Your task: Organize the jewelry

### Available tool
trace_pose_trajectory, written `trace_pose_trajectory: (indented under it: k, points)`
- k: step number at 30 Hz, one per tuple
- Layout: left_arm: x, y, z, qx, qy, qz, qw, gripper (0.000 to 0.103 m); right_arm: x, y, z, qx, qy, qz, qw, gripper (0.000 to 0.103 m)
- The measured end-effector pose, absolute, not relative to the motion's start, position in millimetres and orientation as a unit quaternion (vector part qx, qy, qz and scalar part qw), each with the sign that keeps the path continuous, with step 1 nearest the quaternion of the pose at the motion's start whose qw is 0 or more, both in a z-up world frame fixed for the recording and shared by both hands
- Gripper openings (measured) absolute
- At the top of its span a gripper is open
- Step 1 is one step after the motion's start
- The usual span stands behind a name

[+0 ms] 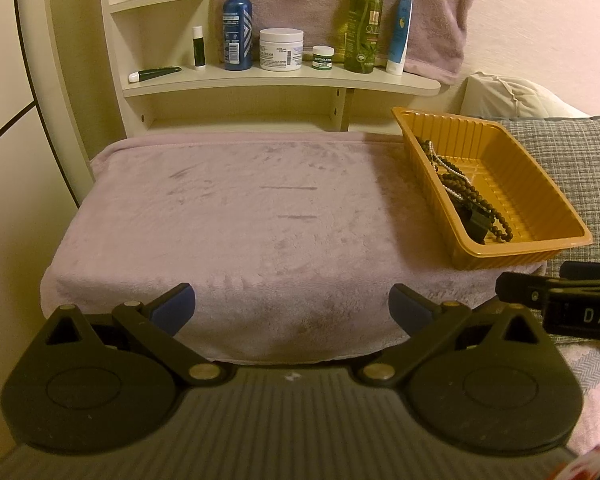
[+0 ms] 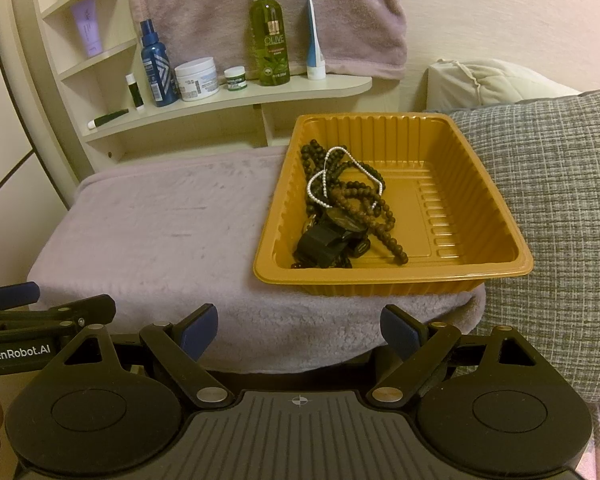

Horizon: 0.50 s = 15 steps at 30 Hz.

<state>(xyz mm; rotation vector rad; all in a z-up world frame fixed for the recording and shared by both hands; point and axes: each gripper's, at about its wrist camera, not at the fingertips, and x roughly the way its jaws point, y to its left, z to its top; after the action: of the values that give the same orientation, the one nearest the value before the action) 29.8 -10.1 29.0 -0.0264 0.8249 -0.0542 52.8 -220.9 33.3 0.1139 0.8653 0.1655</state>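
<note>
presently both the left tool (image 1: 292, 304) and right tool (image 2: 298, 330) gape wide, gripping nothing; beaded jewelry (image 2: 348, 204) lies inside the tray (image 2: 500, 216).

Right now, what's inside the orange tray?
The orange tray holds tangled dark bead strands, a thin pearly chain and a black chunky piece. Whatever lies beneath that pile is covered.

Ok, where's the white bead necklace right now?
The white bead necklace lies tangled with dark bead strands in the left half of the orange tray, right of centre in the right wrist view.
</note>
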Motion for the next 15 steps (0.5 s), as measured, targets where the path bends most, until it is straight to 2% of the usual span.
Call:
trace_pose_trajectory:
  k: [15]
  points:
    - [30.0,-10.3,29.1,-0.013,0.401,-0.027,0.916,0.102,54.2,-220.6,32.7,0.055,0.419,0.081,0.903,0.088]
